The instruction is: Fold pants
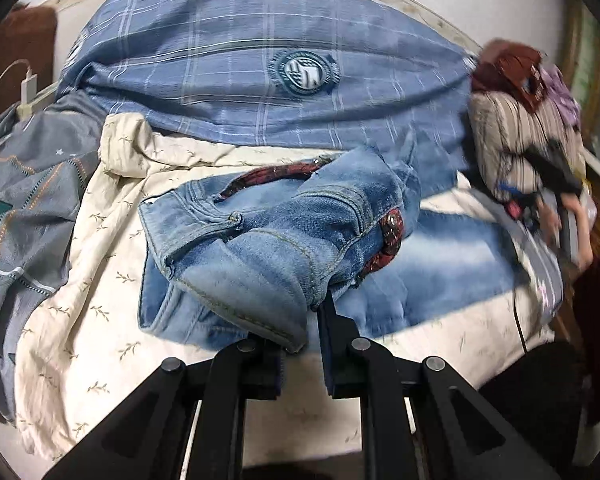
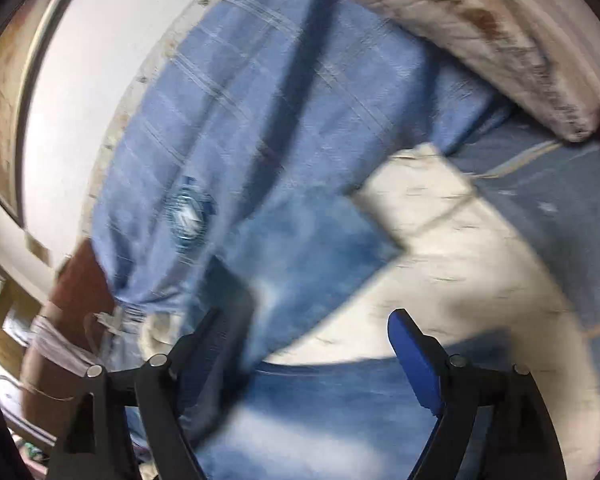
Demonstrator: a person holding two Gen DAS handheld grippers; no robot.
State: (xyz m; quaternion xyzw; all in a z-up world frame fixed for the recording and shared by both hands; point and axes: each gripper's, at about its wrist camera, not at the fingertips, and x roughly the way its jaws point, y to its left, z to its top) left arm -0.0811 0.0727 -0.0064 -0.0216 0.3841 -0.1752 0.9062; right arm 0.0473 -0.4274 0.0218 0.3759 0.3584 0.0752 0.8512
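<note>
Light-blue jeans (image 1: 268, 240) with a red patterned waistband lining lie on the cream sheet (image 1: 100, 300) of a bed. In the left wrist view my left gripper (image 1: 304, 336) is shut on a bunched fold of the jeans near the waistband and holds it up off the bed. The legs stretch to the right (image 1: 440, 264). In the blurred right wrist view my right gripper (image 2: 312, 332) is open, hovering over a jeans leg (image 2: 308, 248) with denim between and below its fingers (image 2: 412, 356), gripping nothing.
A blue plaid duvet (image 1: 260, 60) with a round badge lies behind the jeans. A grey patterned quilt (image 1: 28, 200) is at the left. A striped pillow with clutter (image 1: 528, 132) is at the right. A charger and cable (image 1: 28, 84) sit at far left.
</note>
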